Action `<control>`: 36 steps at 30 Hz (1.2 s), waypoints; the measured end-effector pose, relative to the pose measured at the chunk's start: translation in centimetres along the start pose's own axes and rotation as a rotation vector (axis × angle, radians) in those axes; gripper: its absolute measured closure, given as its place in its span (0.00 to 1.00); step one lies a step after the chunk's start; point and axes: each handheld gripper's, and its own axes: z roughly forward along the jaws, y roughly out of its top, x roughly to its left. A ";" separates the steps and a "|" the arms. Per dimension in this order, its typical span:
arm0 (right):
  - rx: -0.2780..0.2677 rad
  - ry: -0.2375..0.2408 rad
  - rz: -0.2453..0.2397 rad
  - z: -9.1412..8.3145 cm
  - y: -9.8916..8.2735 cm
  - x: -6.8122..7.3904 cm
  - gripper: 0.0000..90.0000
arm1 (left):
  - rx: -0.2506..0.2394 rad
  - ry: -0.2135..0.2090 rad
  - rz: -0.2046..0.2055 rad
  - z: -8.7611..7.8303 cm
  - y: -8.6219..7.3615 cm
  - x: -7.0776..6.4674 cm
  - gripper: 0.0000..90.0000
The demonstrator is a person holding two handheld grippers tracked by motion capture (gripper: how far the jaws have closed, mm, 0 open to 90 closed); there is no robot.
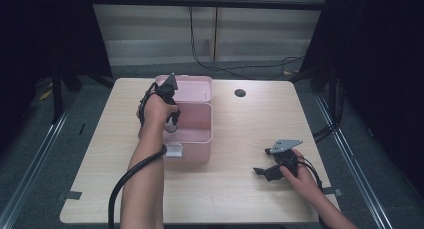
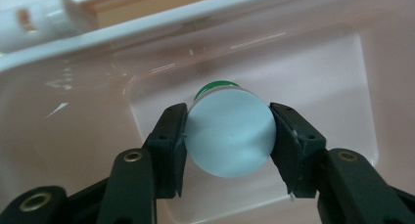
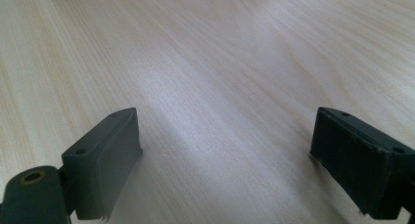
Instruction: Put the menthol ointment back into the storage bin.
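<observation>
Placement of a small white bottle [image 2: 230,136] into the pink box [image 1: 200,139], as I judge the step in hand. My left gripper [image 2: 229,136] is clenched on the bottle, one black jaw pressed to each side of its round body, the pale base facing the camera and a green cap [image 2: 214,85] showing at its far end. In the high view the left gripper [image 1: 172,123] hangs over the left part of the open box, whose lid [image 1: 186,82] stands back on the far side. The bottle is held above the box floor; I cannot tell whether it touches it. To do this well I would lower slowly until the bottle rests on the floor, keep clear of the near left wall, then part the jaws only a little and lift straight out so the bottle does not tip or roll. My right gripper [image 1: 265,173] rests on the wooden table [image 1: 240,199] at the near right, its jaws spread wide and holding nothing, well apart from the box.
</observation>
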 end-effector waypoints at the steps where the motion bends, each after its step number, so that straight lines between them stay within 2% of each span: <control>1: 0.000 0.000 0.000 0.0 0.0 0.0 0.12 | -0.001 0.003 0.002 0.1 0.0 0.0 0.56; 3: 0.000 0.000 0.000 0.0 0.0 0.0 0.12 | -0.006 0.006 0.009 0.3 0.1 0.0 0.56; 6: 0.000 0.000 0.000 0.0 0.0 0.0 0.12 | -0.006 0.006 -0.001 0.7 0.2 -0.2 0.56; 7: 0.000 0.000 0.000 0.0 0.0 0.0 0.12 | -0.004 0.006 0.009 0.9 0.2 -0.1 0.56; 8: -0.002 -0.001 0.000 0.0 0.0 0.0 0.12 | -0.013 0.010 -0.002 1.0 0.2 -0.1 0.56; 14: -0.001 -0.001 0.000 0.0 0.0 0.0 0.12 | -0.013 0.015 -0.006 2.0 0.3 -0.1 0.56; 15: -0.001 -0.001 0.000 0.0 0.0 0.0 0.12 | -0.004 0.020 0.005 2.1 0.3 -0.1 0.56; 21: -0.001 -0.001 0.001 0.0 0.0 0.0 0.12 | -0.002 0.024 0.004 2.5 0.5 -0.1 0.56; 27: -0.002 -0.001 0.000 0.0 0.0 0.0 0.12 | -0.005 0.015 -0.007 2.9 0.7 -0.2 0.56; 36: 0.000 -0.002 0.002 0.0 0.0 0.0 0.12 | -0.011 0.027 -0.013 3.5 0.7 0.1 0.56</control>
